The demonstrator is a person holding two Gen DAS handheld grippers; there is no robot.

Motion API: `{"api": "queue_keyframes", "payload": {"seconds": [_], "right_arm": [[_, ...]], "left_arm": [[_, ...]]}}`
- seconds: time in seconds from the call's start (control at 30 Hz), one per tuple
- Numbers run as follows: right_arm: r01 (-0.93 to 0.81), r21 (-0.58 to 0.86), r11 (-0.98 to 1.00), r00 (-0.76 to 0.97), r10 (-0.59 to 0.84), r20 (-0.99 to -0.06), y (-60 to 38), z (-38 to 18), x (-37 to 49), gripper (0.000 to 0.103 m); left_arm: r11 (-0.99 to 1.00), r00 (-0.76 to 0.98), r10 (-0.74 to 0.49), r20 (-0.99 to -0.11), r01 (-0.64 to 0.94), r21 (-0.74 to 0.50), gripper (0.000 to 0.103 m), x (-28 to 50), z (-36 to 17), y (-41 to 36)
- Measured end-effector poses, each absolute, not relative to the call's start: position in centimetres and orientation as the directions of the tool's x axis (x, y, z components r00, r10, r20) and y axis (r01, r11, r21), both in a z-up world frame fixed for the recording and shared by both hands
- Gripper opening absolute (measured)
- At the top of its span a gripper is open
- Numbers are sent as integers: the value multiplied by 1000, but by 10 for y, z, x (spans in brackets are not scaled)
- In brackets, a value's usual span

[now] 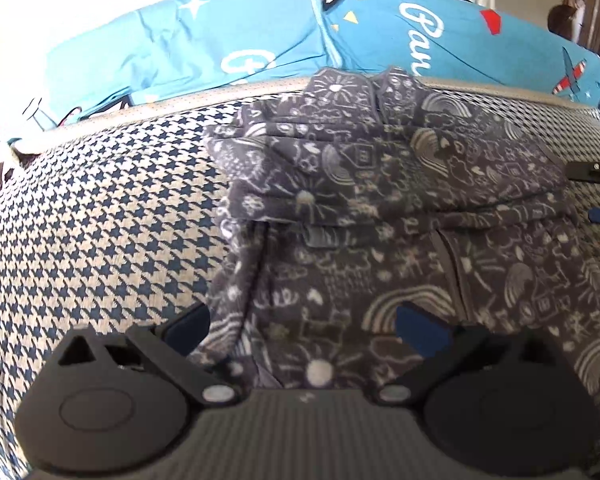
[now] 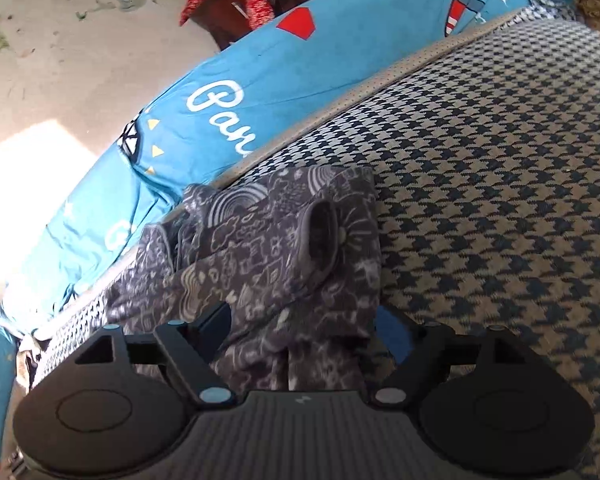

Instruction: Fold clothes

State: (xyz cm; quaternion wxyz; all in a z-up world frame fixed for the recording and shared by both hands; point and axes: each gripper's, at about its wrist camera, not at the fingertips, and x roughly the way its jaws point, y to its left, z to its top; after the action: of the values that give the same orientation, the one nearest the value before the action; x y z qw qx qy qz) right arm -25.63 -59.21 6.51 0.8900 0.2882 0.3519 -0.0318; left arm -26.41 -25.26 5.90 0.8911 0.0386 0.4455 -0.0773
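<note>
Both grippers low, jaws spread over garment (image 1: 380, 184)

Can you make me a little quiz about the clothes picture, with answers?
1. True or false: the grey doodle-print garment lies on a plain red surface.
2. What lies beyond the houndstooth cover? A) blue printed bedding B) a green towel C) a wooden tray
3. Fill in: both the left gripper and the right gripper have their jaws ____ with grey cloth between them.

Key: 1 false; 2 A; 3 open
</note>
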Motion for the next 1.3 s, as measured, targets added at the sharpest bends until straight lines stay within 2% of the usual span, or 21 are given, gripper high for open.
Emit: {"api": "queue_keyframes", "payload": {"seconds": [0.47,0.6,0.67,0.77,0.83,1.0,1.13,1.2,1.3], "right_arm": [[310,495,812,712,147,-687,-609,37,-215,88],[291,500,815,722,156,-674,-607,31,-208,91],[279,496,822,726,157,-669,-605,29,-204,88],[253,482,839,728,163,-666,-600,27,-200,79],[237,484,842,728,176,-662,-599,26,-197,59],[226,538,812,734,222,-642,-603,23,-194,49],[224,575,787,735,250,-630,-607,21,-194,49],[226,586,778,736,257,-626,-608,19,-195,54],[216,561,799,735,245,-632,-603,21,-194,55]], "left_arm": [[984,577,-118,-808,175,-19,103,-263,54,-258],[984,573,-121,-811,179,-20,103,-261,52,-261],[983,570,-123,-813,182,-22,103,-260,51,-262],[983,568,-122,-814,185,-18,103,-259,50,-264],[982,567,-122,-815,186,-18,103,-258,49,-266],[983,561,-122,-819,185,-19,103,-256,47,-268],[982,563,-118,-818,187,-13,103,-256,46,-270],[983,563,-117,-818,185,-13,103,-255,46,-270],[984,564,-114,-818,178,-14,103,-253,46,-269]]}}
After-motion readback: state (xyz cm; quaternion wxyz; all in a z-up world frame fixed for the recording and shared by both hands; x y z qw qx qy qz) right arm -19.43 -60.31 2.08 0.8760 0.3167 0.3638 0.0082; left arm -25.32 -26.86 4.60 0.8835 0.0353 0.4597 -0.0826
